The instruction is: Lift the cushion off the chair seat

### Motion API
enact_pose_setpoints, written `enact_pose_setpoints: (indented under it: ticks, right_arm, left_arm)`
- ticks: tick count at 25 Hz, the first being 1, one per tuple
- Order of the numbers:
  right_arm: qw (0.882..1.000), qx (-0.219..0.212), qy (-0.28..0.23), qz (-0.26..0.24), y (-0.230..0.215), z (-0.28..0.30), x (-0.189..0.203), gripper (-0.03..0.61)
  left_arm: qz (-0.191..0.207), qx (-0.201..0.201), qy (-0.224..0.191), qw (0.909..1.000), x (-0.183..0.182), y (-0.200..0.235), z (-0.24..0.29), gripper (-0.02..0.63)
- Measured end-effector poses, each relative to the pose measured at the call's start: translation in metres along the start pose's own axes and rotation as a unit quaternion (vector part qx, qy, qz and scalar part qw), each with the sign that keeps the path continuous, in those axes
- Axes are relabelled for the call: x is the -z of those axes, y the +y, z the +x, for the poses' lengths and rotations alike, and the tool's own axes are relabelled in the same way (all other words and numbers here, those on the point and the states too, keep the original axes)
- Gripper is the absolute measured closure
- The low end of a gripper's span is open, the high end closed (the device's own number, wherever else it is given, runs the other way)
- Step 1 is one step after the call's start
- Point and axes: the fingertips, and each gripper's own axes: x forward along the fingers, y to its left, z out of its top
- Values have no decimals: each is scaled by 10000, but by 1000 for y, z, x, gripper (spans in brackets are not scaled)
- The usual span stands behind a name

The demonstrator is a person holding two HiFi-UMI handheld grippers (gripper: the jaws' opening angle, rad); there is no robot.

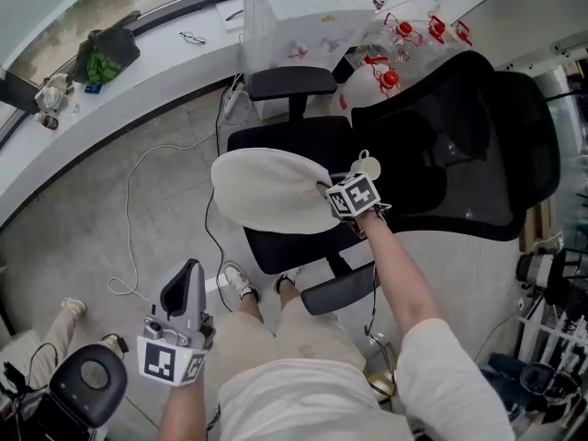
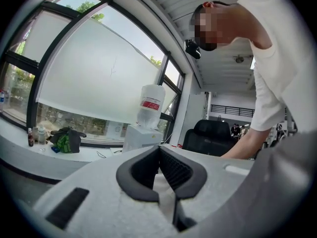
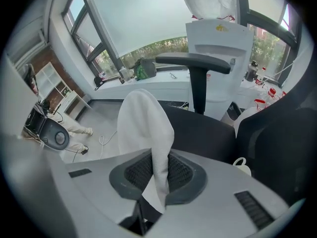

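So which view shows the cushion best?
Head view: the whole cushion shows, held above the chair seat. The right gripper view shows it foreshortened, pinched between the fingers; the left gripper view misses it.

Head view steeply down; all share chair (image 1: pixel 459 145)

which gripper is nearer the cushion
Right. The right gripper holds the cushion by its edge above the chair; the left gripper is well off it, down by the person's legs.
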Motion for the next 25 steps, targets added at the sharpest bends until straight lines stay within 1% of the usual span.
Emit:
enact_pose_setpoints:
  ticks: [3, 7, 11, 14, 18, 20, 22, 25]
  right_arm:
    - [9998, 19, -152, 150, 8, -16, -1, 522]
    - [9987, 64, -396, 321, 19, -36, -9, 522]
    - [9961, 244, -655, 535, 20, -61, -20, 522]
    - [9919, 338, -928, 800, 18, -88, -26, 522]
    - [9812, 405, -1356, 1315, 20, -122, -31, 522]
    - [9746, 402, -1627, 1489, 23, -142, -38, 522]
    - [9670, 410, -1916, 1630, 24, -165, -44, 522]
    - [9526, 462, -2329, 1902, 25, -200, -46, 522]
  left_arm:
    - [81, 71, -123, 9999, -14, -6, -6, 598]
    - [201, 88, -293, 9993, -33, -4, -15, 598]
    - [340, 145, -391, 9986, -51, -2, -15, 598]
    - [449, 212, -482, 9976, -68, -7, -10, 598]
    - [578, 337, -678, 9955, -91, -13, -3, 598]
    - [659, 408, -780, 9939, -103, -17, 2, 598]
    - [752, 471, -894, 9920, -114, -20, 6, 598]
    - [872, 499, -1063, 9892, -132, -23, 8, 598]
